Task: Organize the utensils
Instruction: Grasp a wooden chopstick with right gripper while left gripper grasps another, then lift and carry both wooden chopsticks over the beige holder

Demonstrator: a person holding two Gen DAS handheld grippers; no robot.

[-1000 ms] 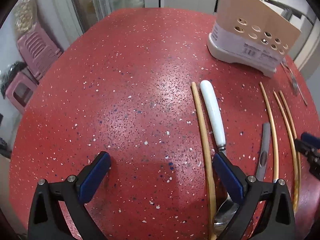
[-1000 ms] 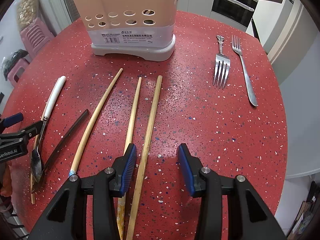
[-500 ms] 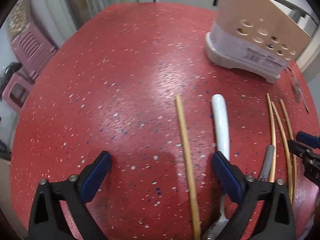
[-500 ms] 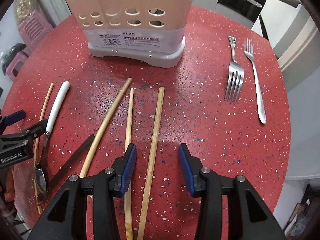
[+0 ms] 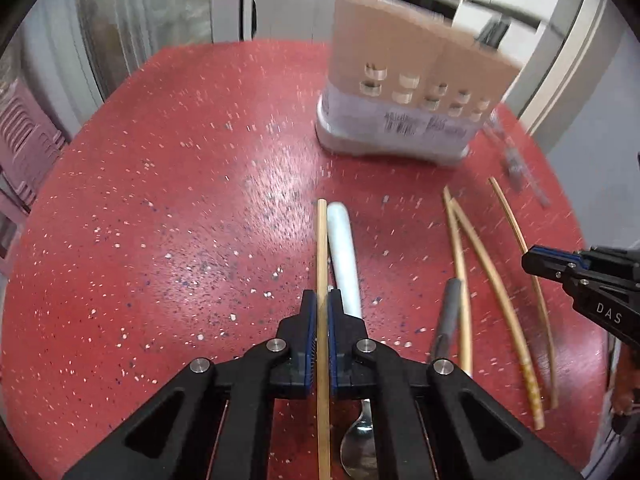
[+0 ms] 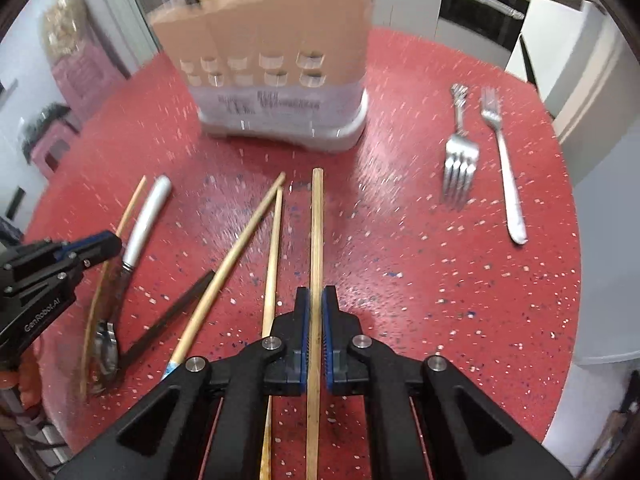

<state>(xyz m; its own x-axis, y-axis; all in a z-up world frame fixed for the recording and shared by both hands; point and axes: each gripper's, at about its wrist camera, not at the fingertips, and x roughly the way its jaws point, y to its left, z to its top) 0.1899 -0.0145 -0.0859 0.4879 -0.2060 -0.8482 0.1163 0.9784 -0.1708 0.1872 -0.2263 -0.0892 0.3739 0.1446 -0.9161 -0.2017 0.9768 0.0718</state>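
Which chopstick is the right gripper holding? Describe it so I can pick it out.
Start at the beige utensil holder on the red table. In front of it, nearest the two forks, is the chopstick clamped in the right gripper. It is straight and blunt-ended; its two neighbours lie free.

Bright even light glares on the red tabletop (image 5: 240,184); motion blur smears the background, fisheye edges darken.

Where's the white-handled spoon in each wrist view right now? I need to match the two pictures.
Left wrist: white-handled spoon runs down the centre, just right of the chopstick clamped in the left gripper, bowl under the jaws.
Right wrist: same spoon lies at the left edge, beside the left gripper.
Shared landmark: the beige utensil holder.
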